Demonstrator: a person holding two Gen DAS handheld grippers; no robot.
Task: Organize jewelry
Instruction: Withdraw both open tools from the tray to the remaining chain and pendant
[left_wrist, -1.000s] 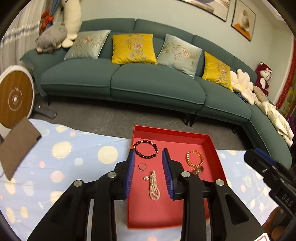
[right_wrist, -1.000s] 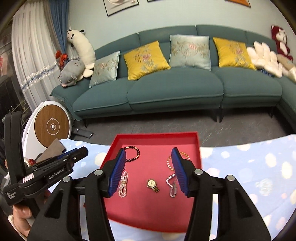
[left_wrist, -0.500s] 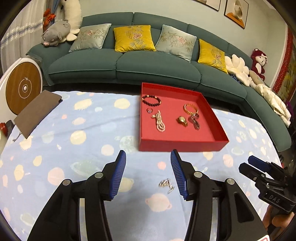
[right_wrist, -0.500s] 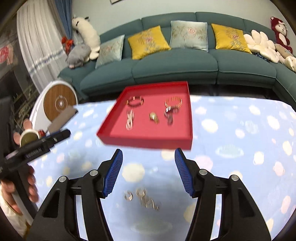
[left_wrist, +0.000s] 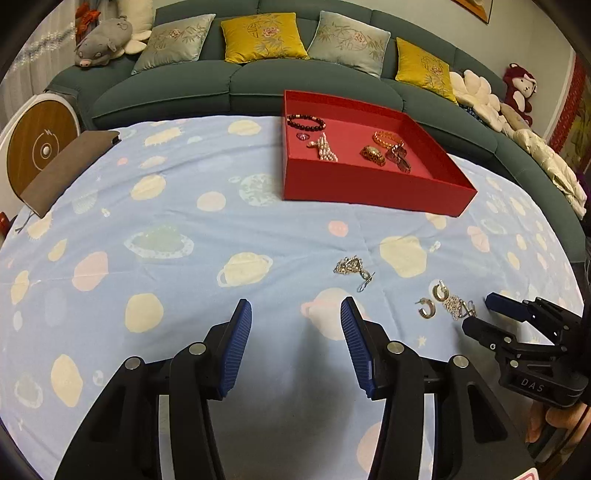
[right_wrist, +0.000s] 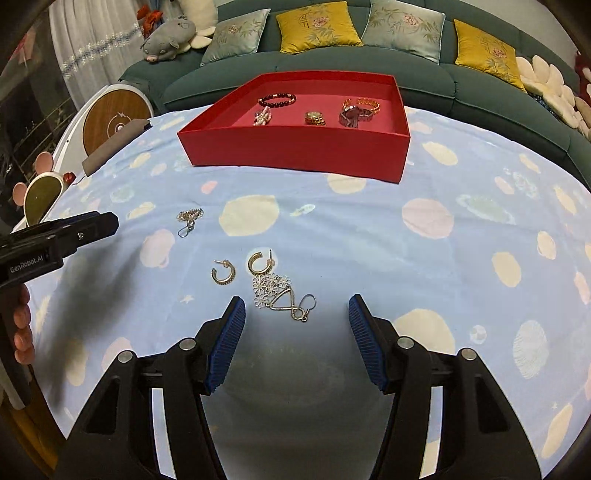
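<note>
Hovering over the worktop, both grippers had fingers apart, gripping nothing. Right gripper faced the hoop earrings at 11 o'clock; left gripper faced the chain at 1 o'clock. Red tray at 12, likely the destination.
</note>
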